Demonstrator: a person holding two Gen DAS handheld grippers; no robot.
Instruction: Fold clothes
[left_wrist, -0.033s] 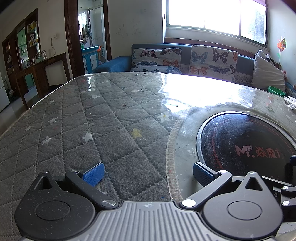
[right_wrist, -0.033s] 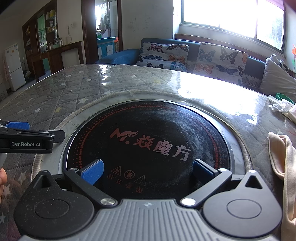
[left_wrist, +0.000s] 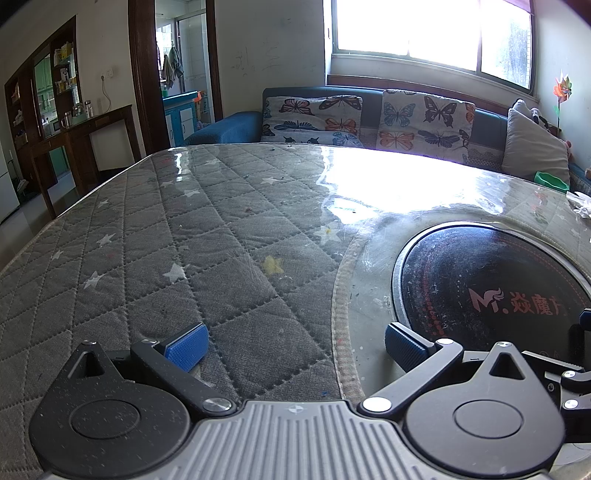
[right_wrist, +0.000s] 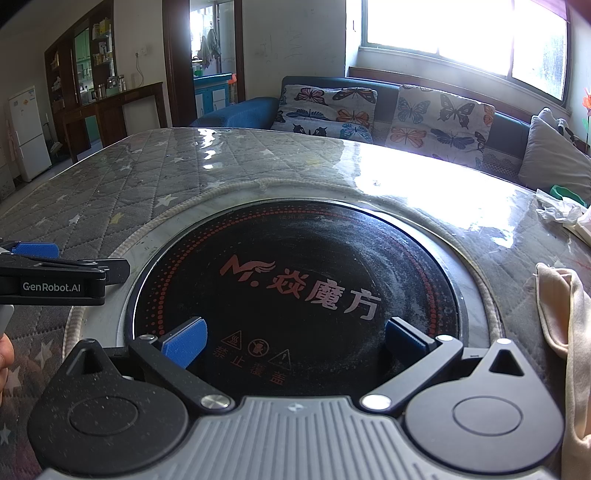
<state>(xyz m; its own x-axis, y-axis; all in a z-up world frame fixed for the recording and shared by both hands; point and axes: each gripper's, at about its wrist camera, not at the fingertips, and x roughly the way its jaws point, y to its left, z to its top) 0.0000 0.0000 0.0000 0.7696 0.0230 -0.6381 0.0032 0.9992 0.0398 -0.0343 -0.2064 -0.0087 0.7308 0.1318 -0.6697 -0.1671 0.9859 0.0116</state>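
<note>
A pale peach garment (right_wrist: 565, 317) lies bunched at the right edge of the table, seen only in the right wrist view. My right gripper (right_wrist: 295, 341) is open and empty, low over the black round cooktop (right_wrist: 295, 273), left of the garment. My left gripper (left_wrist: 295, 345) is open and empty over the grey quilted table cover (left_wrist: 184, 240), beside the cooktop (left_wrist: 480, 280). The left gripper also shows at the left edge of the right wrist view (right_wrist: 35, 250), fingers apart from anything.
A clear plastic sheet covers the round table (left_wrist: 388, 177). Crumpled white plastic (right_wrist: 557, 212) and a green object (right_wrist: 567, 195) sit at the far right. A butterfly-cushion sofa (left_wrist: 369, 114) stands behind the table. A wooden sideboard (left_wrist: 85, 129) is at the left.
</note>
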